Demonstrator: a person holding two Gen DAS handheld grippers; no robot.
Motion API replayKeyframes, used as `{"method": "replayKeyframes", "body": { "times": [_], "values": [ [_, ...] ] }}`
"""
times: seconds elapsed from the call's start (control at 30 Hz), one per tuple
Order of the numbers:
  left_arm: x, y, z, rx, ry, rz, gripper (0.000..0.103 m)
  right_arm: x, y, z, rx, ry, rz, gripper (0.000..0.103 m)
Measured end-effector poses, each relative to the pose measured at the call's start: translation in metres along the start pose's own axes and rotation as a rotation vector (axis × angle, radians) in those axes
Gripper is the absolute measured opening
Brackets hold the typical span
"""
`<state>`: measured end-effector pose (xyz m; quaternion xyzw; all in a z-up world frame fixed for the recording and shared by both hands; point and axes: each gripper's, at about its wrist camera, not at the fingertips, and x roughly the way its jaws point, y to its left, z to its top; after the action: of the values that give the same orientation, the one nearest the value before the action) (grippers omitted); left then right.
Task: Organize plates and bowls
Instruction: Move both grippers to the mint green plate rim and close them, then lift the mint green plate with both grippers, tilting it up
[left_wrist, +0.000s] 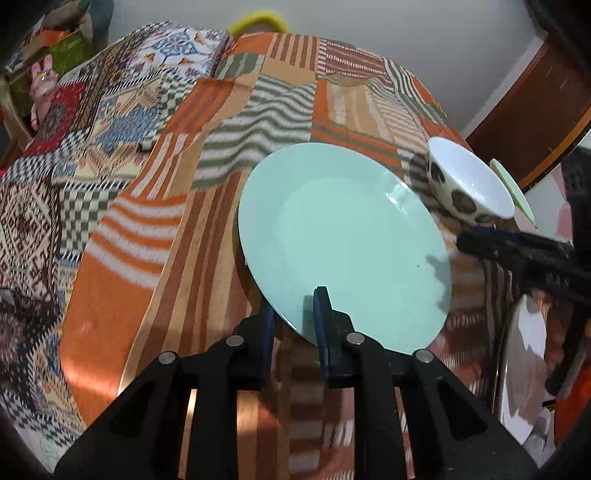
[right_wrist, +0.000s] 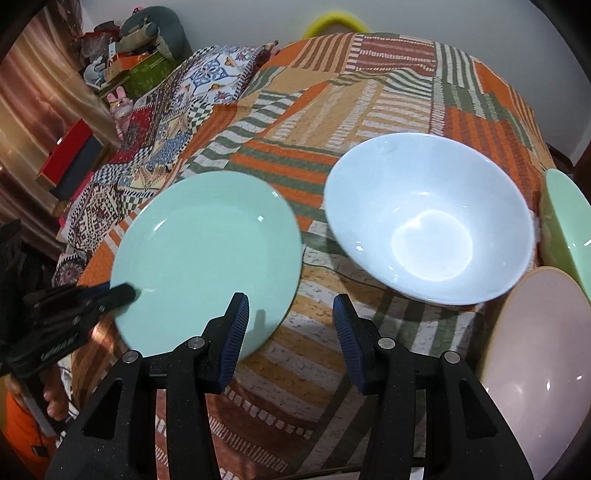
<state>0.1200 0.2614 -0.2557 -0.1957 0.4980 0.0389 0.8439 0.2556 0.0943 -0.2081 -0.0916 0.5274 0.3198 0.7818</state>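
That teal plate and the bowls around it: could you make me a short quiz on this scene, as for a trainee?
1. True or false: the left gripper grips the teal plate by its rim.
2. Which best describes the right gripper? A) shut on the white bowl B) open, holding nothing C) shut on the teal plate
3. Fill in: the white bowl contains ____.

Key:
1. True; its jaws sit either side of the rim.
2. B; its jaws stand apart above the cloth.
3. Nothing.
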Motion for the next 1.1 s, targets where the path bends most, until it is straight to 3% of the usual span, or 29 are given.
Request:
{"method": "replayKeyframes", "body": {
  "times": [0.33,0.67,0.8,1.1],
  "values": [
    [0.0,0.003,-0.002,0.07,-0.009,0.136,0.026,0.026,0.015,0.01,-0.043,0.058,0.014,0.044],
    [0.016,0.015,0.014,0.032,-0.006,0.106,0.026,0.047,0.022,0.019,-0.075,0.084,0.005,0.037],
    [0.017,0.019,0.016,0.017,-0.004,0.08,0.026,0.051,0.024,0.022,-0.08,0.092,0.04,0.035],
    [0.013,0.012,0.014,0.027,-0.013,0.101,0.027,0.045,0.026,0.016,-0.084,0.1,0.051,0.03]
  ]
}}
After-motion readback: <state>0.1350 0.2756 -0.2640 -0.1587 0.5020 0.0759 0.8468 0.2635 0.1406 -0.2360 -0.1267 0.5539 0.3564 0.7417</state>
